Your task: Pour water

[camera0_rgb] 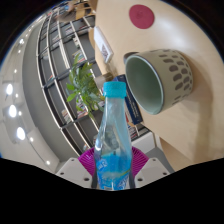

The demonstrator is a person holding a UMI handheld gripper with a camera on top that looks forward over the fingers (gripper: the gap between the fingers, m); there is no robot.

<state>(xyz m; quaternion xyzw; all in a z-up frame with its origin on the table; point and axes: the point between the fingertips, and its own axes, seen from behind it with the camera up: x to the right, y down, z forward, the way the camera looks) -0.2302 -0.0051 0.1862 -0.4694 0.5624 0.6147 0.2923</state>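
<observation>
Beige tabletop [120, 25] behind, all tilted sideways. Gripper [113, 160] clamped on clear water bottle [111, 135], pink pads [92, 160] pressing both sides. Blue cap on, aimed near green-grey patterned cup [160, 80]. Cup mouth facing bottle. Leafy plant [85, 85] beside.

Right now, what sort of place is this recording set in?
Probably a home or office room: a tabletop with a ceramic cup, a leafy plant behind, and a water bottle gripped by the hand-held gripper.
</observation>
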